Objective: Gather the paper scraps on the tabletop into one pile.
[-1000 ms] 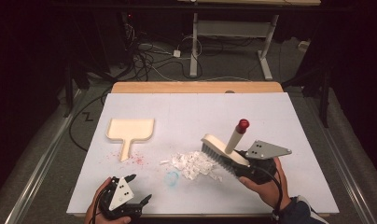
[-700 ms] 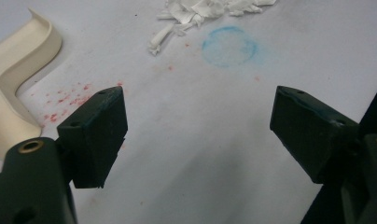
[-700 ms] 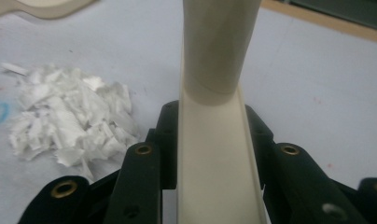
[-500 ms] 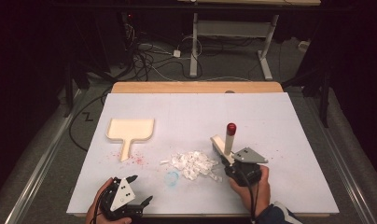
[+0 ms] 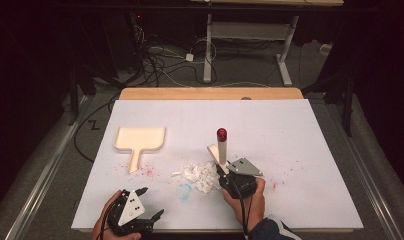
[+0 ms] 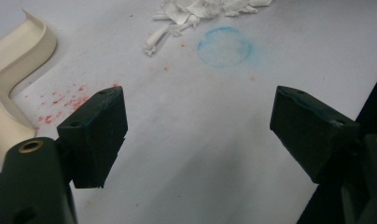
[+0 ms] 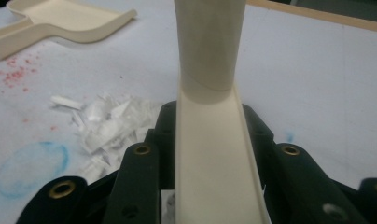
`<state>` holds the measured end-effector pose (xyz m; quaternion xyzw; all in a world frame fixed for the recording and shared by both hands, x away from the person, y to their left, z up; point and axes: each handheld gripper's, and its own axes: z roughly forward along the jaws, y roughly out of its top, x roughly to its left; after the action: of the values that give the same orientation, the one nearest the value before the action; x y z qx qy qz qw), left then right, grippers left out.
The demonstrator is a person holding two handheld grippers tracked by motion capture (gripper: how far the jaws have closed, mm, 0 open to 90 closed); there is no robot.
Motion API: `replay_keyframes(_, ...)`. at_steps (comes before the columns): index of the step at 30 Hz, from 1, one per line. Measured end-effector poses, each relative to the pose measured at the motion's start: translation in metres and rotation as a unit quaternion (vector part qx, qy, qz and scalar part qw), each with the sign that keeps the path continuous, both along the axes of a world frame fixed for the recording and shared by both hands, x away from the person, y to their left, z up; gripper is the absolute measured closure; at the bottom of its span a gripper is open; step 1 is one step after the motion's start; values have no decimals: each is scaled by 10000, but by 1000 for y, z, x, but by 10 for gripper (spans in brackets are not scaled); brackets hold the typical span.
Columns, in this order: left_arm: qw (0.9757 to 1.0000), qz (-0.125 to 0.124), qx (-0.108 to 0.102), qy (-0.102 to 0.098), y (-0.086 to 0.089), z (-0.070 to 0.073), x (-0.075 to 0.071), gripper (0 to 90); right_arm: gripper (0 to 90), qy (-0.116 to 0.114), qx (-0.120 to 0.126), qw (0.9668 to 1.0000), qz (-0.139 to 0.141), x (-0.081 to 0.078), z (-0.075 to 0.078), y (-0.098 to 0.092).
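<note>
The right gripper (image 5: 221,171) is sitting near the front middle of the white table cover (image 5: 290,130), its jaws clamped on the cream head of a small hand brush (image 5: 221,150). The brush handle is standing nearly upright, ending in a red tip. In the right gripper view the brush (image 7: 210,140) is rising straight up between the jaws. Just to the left, touching the brush head, a pile of white paper scraps (image 5: 200,175) is lying beside a faint blue ring mark (image 5: 184,190). Farther left, a cream dustpan (image 5: 139,141) is lying flat among red specks. At the front left edge, the left gripper (image 5: 152,202) is resting with its jaws wide apart, holding nothing.
</note>
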<state>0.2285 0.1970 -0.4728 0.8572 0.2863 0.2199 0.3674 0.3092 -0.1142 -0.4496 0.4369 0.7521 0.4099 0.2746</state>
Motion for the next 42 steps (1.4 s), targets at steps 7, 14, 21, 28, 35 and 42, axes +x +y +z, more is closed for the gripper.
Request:
replay_keyframes(7,10000,-6,4,29,-1,-1,1,181,680,-93,158,9998,38,3,0,10)
replay_keyframes(14,10000,19,23,21,0,-1,0,181,680,-214,-22,9998,31,8,6,3)
replay_keyframes(21,10000,9,68,-38,-1,-1,0,181,679,-294,48,9995,114,8,17,-19)
replay_keyframes(28,10000,-1,88,-4,-2,0,0,181,680,-246,24,9997,51,4,19,-39)
replay_keyframes(35,9999,-26,112,-51,-2,0,0,181,680,-244,-176,9995,-123,7,1,-33)
replay_keyframes(42,10000,-26,94,18,-1,-1,0,181,677,-344,-248,9991,99,2,-6,-6)
